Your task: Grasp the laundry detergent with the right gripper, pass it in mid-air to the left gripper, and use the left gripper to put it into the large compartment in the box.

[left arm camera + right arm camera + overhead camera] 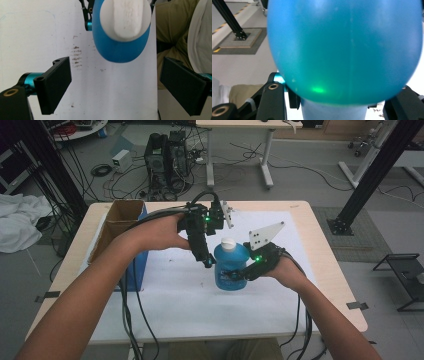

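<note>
On the white-covered wooden table (165,320) stood a rounded blue plastic bottle (231,267), probably smooth, slippery and light. The right gripper (235,275) was clamped on its lower body. Above its white flip cap (228,242), the best hold for opening, the left gripper (209,263) hung with jaws apart.

I read the bottle (231,268) as bright blue with a white cap (228,242). Both tools, left (208,261) and right (232,275), are black with teal fittings. The counter (320,270) is pale wood under a white sheet (175,295); the box (120,222) is brown.
</note>
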`<action>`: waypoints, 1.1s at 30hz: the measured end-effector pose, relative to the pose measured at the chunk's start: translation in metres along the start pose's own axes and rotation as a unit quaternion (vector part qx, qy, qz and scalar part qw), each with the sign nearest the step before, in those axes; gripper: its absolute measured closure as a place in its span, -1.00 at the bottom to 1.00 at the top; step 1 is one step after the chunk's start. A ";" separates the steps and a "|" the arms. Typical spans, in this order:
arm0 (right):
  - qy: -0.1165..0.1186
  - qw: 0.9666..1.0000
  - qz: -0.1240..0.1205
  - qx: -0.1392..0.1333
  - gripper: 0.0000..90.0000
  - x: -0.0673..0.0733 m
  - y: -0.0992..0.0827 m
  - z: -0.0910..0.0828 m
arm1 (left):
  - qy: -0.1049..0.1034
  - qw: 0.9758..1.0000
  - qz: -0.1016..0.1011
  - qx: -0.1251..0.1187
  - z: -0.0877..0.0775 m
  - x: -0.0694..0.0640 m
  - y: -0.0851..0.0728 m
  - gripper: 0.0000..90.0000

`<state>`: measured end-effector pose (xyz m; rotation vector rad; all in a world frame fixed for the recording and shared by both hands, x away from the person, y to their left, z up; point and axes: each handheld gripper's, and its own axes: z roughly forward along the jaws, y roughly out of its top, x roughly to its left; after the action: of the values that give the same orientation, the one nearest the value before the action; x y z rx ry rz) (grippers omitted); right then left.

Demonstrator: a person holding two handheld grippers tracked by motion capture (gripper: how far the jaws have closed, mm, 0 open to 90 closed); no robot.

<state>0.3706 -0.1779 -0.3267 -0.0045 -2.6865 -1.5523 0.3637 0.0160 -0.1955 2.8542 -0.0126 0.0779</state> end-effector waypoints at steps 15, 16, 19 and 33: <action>0.019 1.000 -0.024 -0.001 -0.02 -0.015 0.009 0.015 | -0.005 1.000 -0.004 0.004 -0.002 0.005 0.008 -0.77; 0.020 1.000 -0.024 0.003 -0.02 -0.015 0.009 0.015 | -0.006 1.000 -0.003 0.004 -0.001 0.006 0.009 -0.77; 0.021 1.000 -0.018 0.012 -0.02 -0.015 0.009 0.016 | -0.006 1.000 -0.003 0.006 0.001 0.008 0.013 -0.77; 0.015 1.000 -0.026 0.009 -0.02 -0.015 0.010 0.013 | -0.021 1.000 0.005 0.023 0.024 0.012 0.028 -0.77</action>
<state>0.3856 -0.1620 -0.3252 0.0882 -2.6993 -1.5282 0.3769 -0.0178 -0.2100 2.9010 -0.0332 0.0206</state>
